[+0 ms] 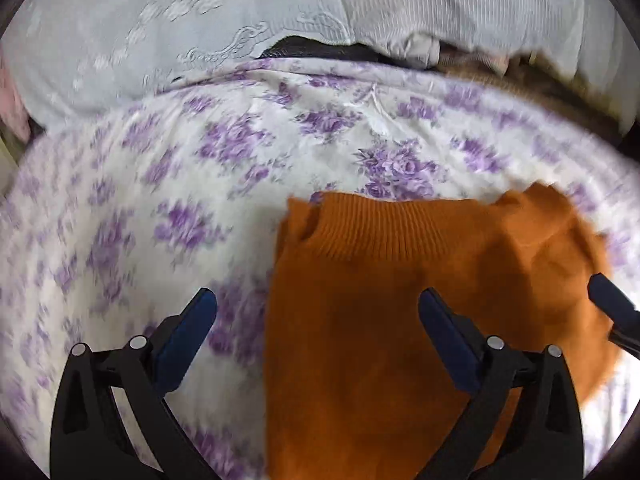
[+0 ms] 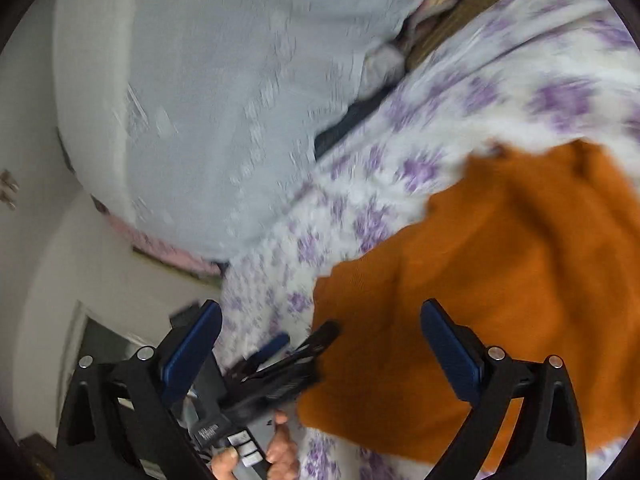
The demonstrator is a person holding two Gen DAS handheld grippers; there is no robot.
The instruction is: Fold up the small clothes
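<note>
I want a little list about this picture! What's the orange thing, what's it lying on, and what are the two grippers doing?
clothing: orange knitted garment, ribbed band at its far edge
lying on: white bed sheet with purple flowers
behind it: pale grey pillow
left gripper: open, holding nothing, one finger over the garment, one over the sheet
right gripper: open, holding nothing, above the garment's edge
hand: holds the left gripper's handle, seen in the right wrist view
sharpness: both views blurred
</note>
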